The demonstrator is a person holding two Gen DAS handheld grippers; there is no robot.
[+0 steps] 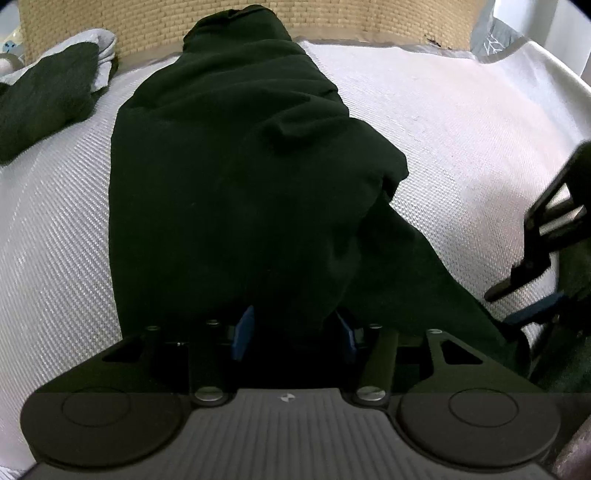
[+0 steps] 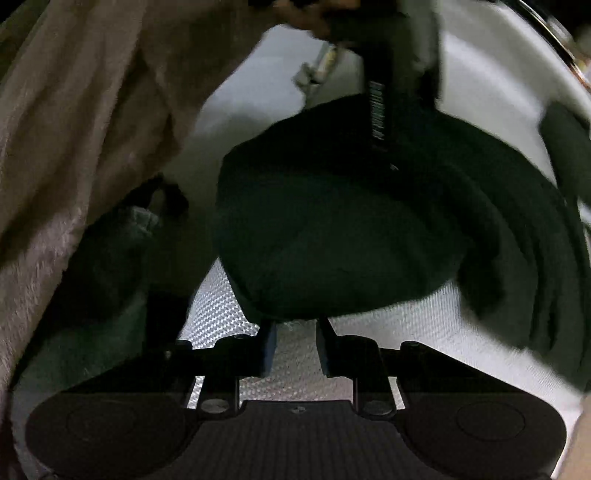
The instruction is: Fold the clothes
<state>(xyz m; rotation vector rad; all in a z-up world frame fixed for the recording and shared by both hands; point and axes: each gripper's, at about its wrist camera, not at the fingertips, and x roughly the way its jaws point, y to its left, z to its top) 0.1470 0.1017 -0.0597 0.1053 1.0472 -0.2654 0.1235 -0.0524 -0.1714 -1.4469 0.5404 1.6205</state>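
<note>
A dark green garment (image 1: 240,177) lies folded into a long strip on the white woven bed cover (image 1: 461,122). My left gripper (image 1: 295,328) is at its near end, and its blue pads (image 1: 242,332) are closed on a thick bunch of the cloth. In the right wrist view the same garment (image 2: 332,229) forms a rounded heap. My right gripper (image 2: 295,343) stands open at its near edge, with only white cover (image 2: 443,332) between the fingers. From the left wrist view, the right gripper (image 1: 524,295) appears blurred at the right edge, off the cloth.
Another dark garment (image 1: 44,103) on a pale cloth lies at the far left. A tan woven headboard (image 1: 369,18) closes the far side. A person's beige fleece sleeve (image 2: 74,129) fills the left of the right wrist view.
</note>
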